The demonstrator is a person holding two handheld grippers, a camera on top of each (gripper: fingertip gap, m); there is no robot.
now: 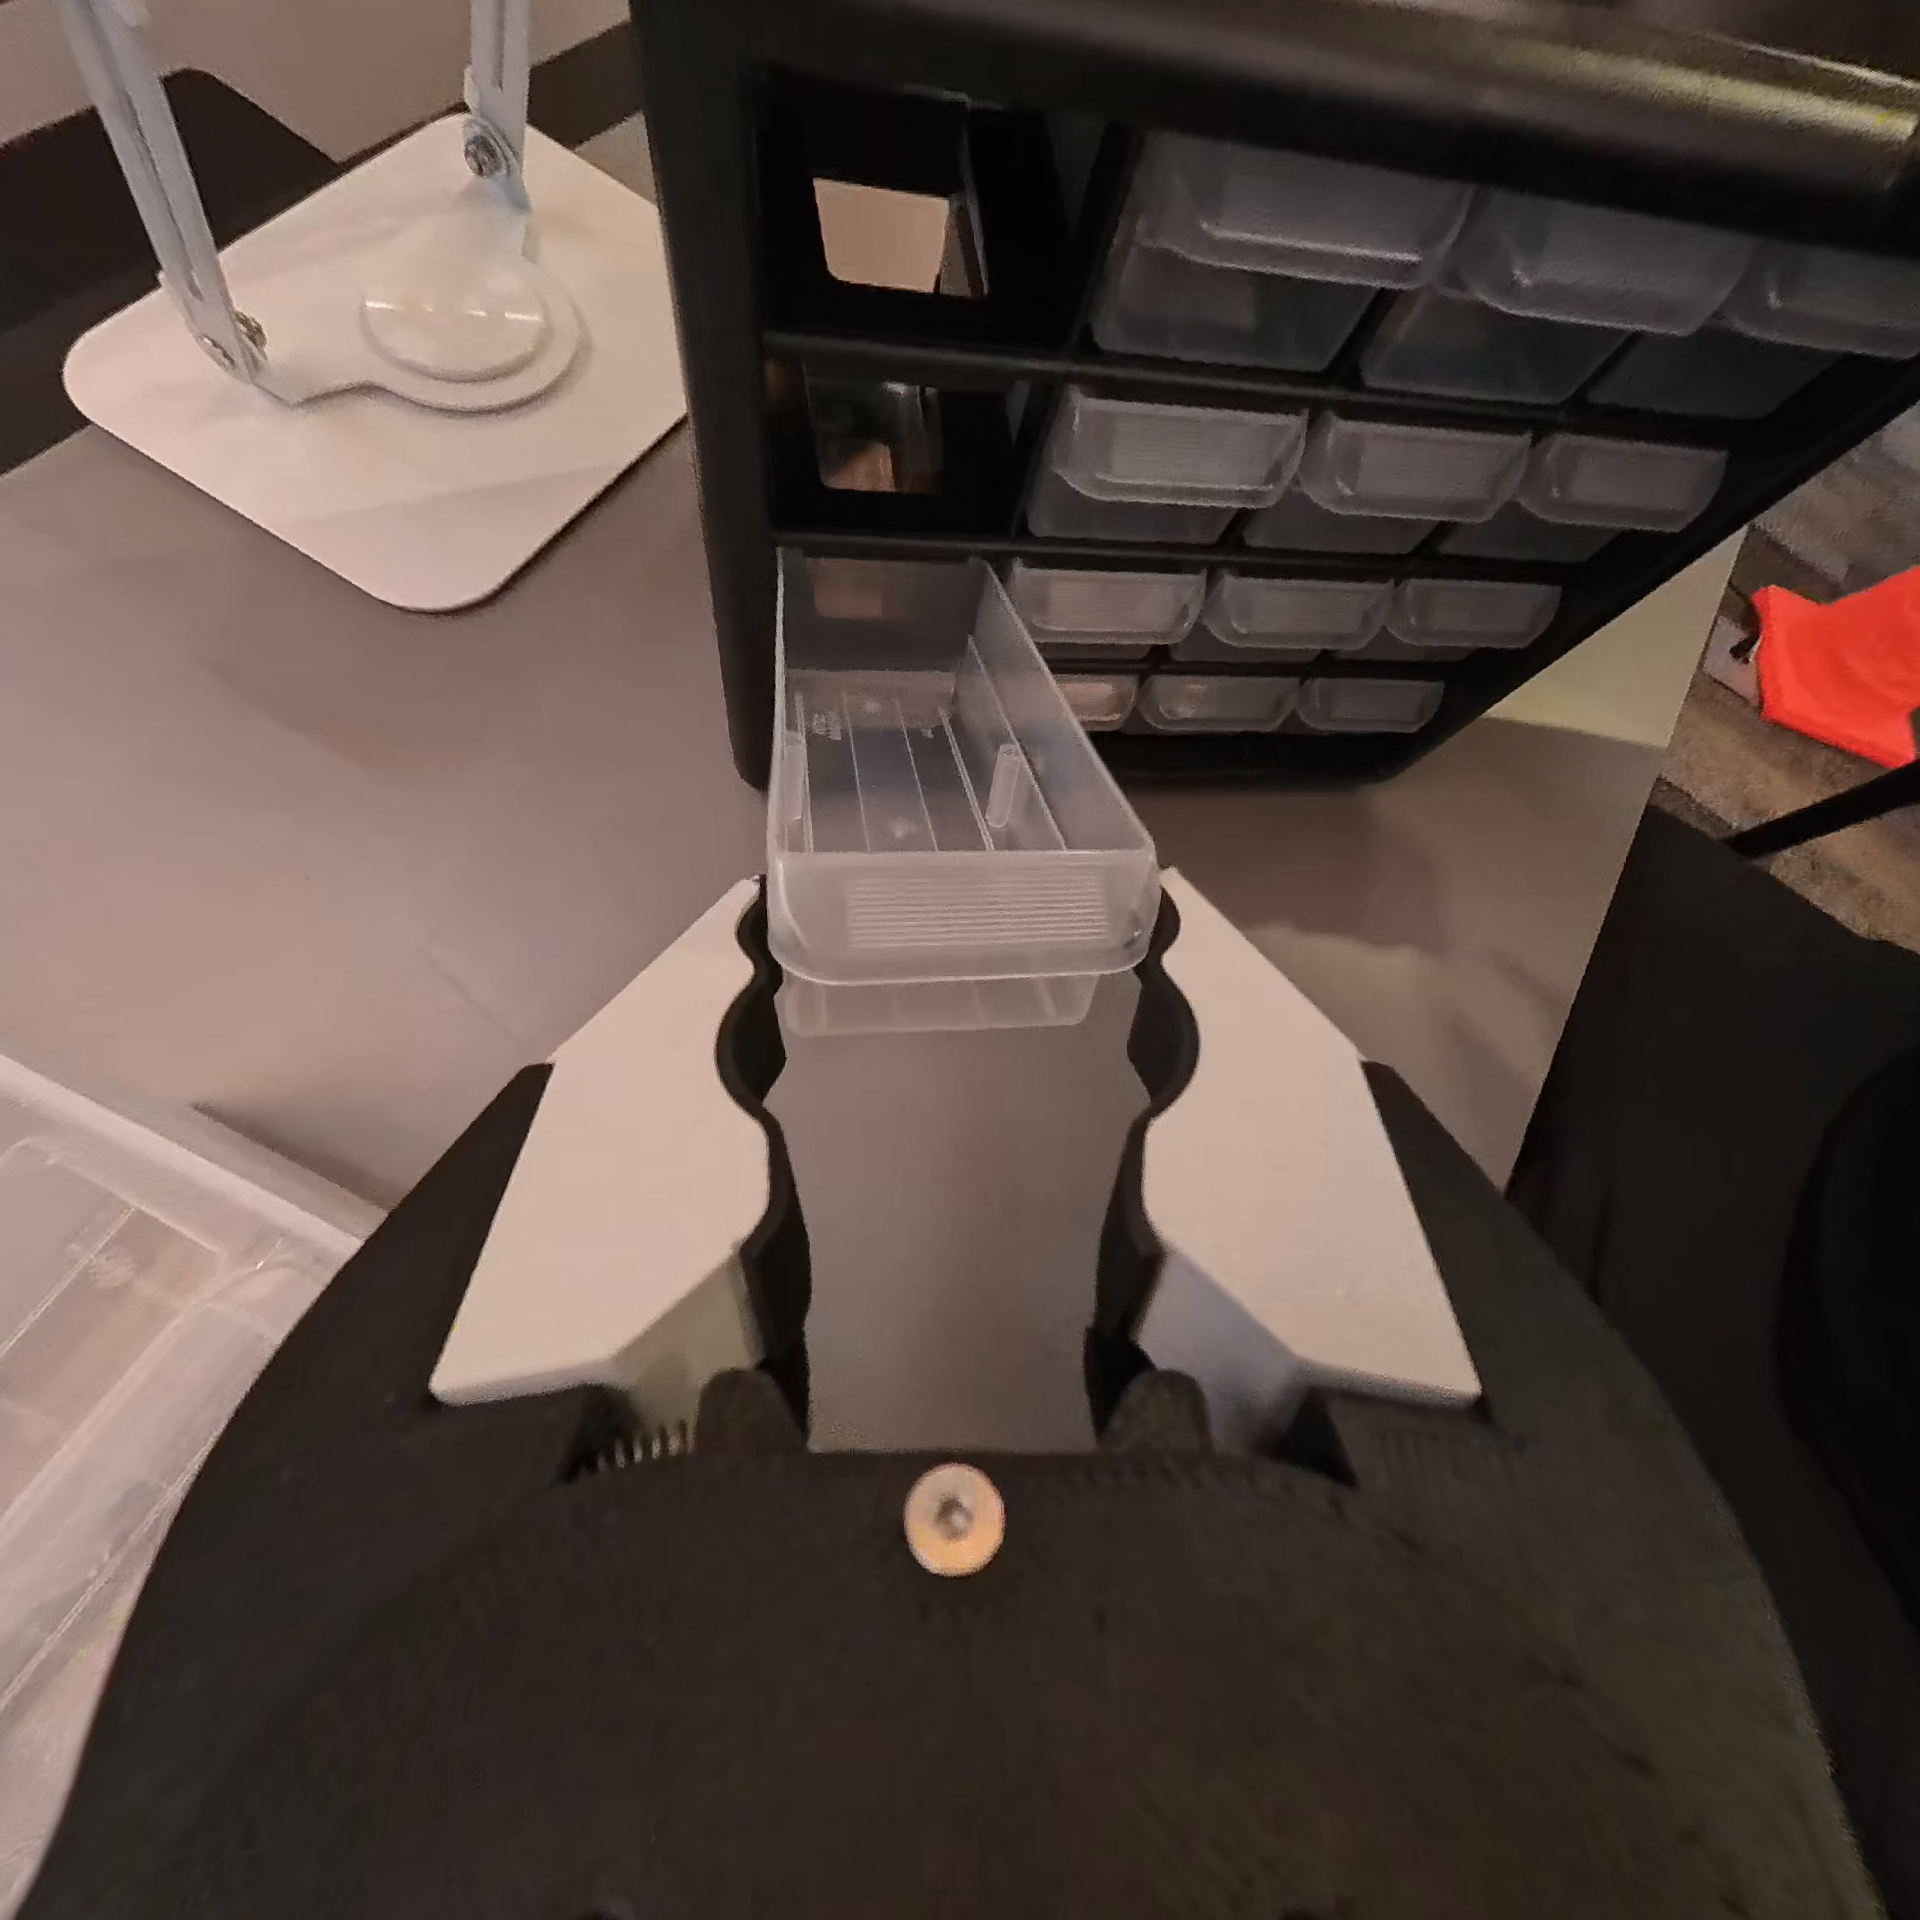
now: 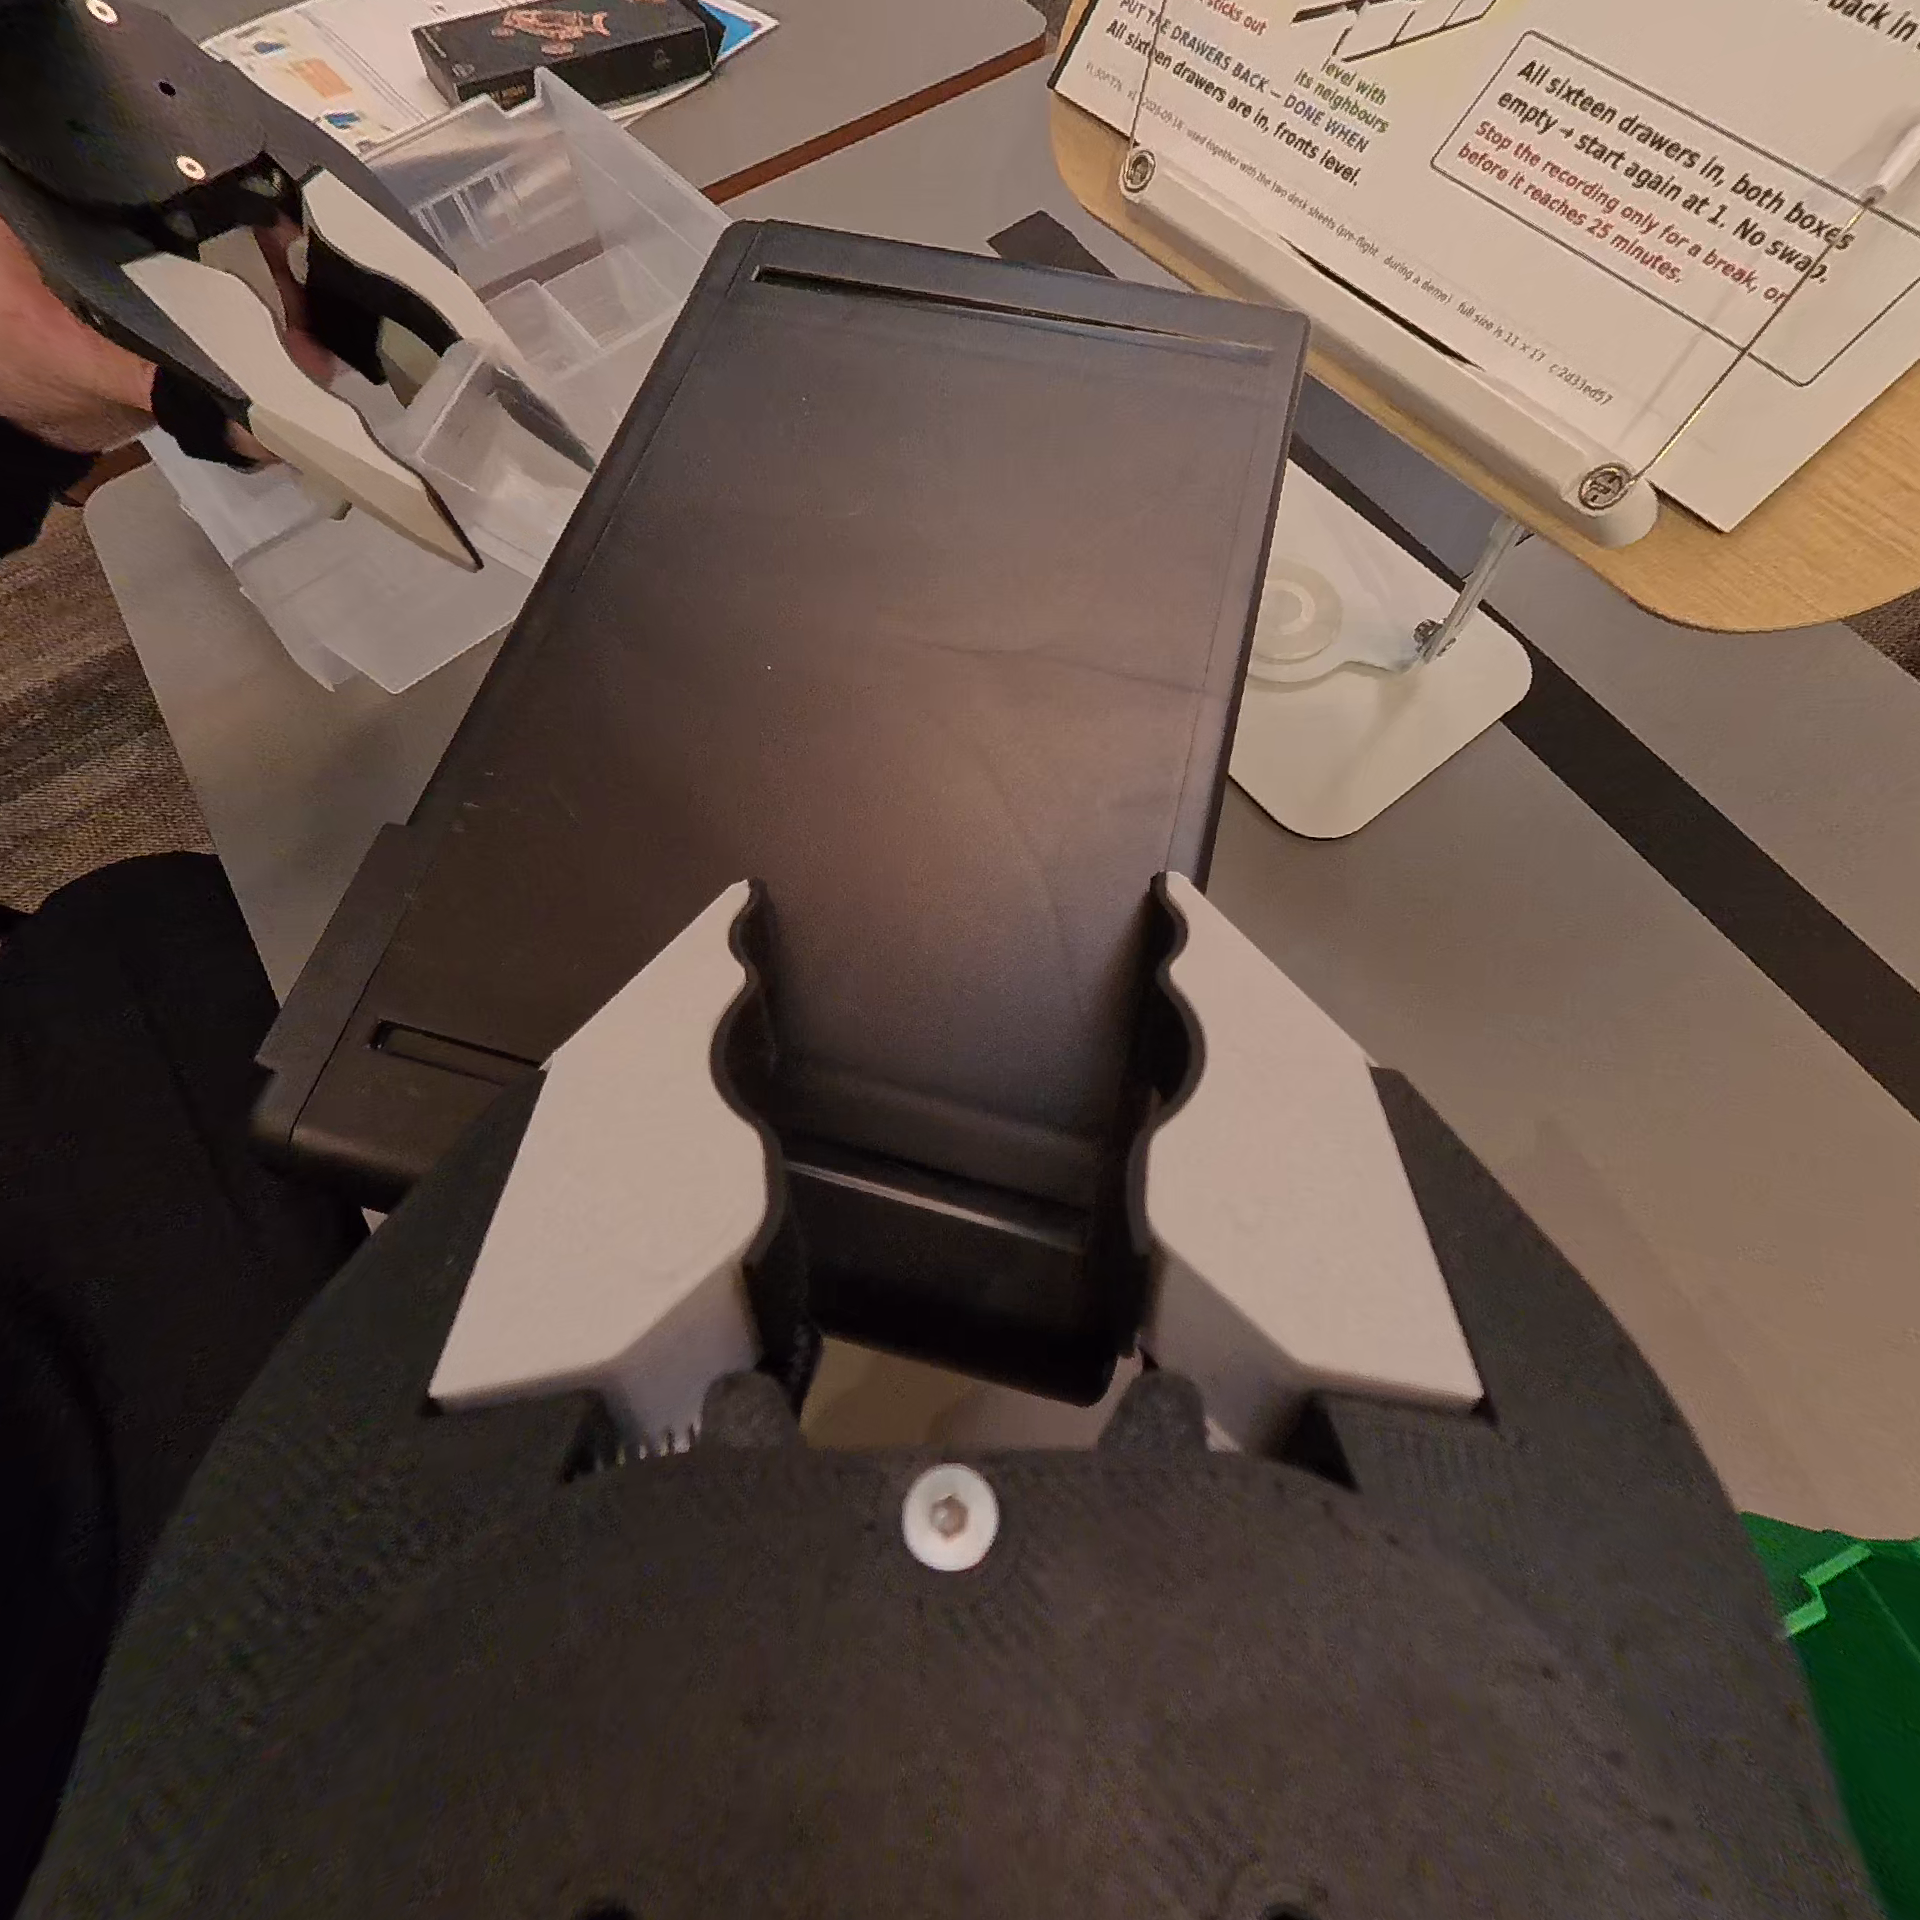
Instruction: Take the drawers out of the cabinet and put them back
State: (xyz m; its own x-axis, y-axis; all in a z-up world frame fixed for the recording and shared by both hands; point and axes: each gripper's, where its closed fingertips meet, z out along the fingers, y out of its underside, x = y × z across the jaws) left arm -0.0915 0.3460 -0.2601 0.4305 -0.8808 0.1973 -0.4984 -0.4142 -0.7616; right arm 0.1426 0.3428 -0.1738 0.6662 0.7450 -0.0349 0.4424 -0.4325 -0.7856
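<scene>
Grey tabletop (image 1: pixel 312 748) carried a black plastic drawer cabinet (image 1: pixel 1299 62), its left column showing two open slots above one clear plastic drawer (image 1: pixel 935 790) pulled far out. From above, the right gripper (image 2: pixel 956 904) reached level over the cabinet's top, its jaws clamped on the near edge. Pointing at the cabinet front, the left gripper (image 1: pixel 961 914) pinched the clear drawer's front lip.

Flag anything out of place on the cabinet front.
One clear drawer sticks far out of the black cabinet, left column, third row, its front between the left claw fingertips. Two slots above gape empty.
</scene>
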